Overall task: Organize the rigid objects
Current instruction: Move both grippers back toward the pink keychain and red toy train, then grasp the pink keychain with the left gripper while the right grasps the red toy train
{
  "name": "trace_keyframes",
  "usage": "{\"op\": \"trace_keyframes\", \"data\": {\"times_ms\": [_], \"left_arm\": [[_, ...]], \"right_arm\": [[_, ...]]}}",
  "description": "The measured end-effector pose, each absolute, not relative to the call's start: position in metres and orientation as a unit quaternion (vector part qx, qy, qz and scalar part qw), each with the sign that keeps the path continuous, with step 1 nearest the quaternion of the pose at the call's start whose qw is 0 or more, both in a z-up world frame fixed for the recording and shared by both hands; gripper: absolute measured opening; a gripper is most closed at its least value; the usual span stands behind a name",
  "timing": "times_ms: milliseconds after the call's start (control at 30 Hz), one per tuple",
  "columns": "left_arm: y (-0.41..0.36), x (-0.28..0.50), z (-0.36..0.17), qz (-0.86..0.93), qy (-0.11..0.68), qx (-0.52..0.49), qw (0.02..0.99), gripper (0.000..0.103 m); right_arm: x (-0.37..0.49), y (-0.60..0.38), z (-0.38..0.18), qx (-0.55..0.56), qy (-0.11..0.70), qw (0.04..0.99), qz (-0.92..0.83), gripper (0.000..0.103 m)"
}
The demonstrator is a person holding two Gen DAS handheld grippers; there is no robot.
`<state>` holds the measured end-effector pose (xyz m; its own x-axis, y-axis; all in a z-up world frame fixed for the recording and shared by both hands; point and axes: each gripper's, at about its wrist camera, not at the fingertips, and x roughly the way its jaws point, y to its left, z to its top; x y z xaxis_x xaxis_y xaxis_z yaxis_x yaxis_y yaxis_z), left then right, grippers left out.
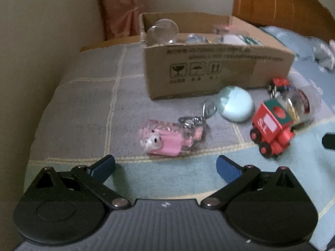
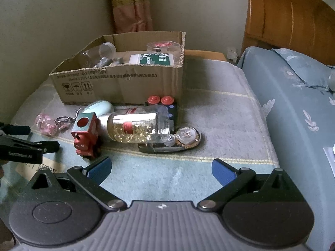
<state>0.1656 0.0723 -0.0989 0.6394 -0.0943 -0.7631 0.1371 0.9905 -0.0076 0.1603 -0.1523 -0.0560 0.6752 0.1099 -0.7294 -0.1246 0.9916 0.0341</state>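
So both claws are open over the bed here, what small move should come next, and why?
Probably ease the left claw forward and down onto the pink keychain. It lies loose on the blanket right ahead of the open claw, nearest of the items outside the cardboard box, and nothing is held yet.

Home bedroom: wooden headboard, floral pillow, checked bedspread, curtain

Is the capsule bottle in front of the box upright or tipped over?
Tipped: the capsule bottle lies on its side on the blanket, its golden capsules pooled along its lower side.
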Motion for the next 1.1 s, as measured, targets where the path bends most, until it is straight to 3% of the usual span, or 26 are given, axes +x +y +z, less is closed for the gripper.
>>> {"op": "trace_keyframes", "data": {"times_ms": [667, 1100], "left_arm": [[0.086, 0.183, -0.100, -0.072, 0.415, 0.028, 0.906, 0.102], [0.102, 0.186, -0.101, -0.082, 0.407, 0.032, 0.909, 0.102]], "right_arm": [[0.212, -0.098, -0.045, -0.098, 0.369, 0.921, 0.079, 0.103], [0.192, -0.066, -0.039, -0.121, 0.362, 0.911, 0.156, 0.103]]}}
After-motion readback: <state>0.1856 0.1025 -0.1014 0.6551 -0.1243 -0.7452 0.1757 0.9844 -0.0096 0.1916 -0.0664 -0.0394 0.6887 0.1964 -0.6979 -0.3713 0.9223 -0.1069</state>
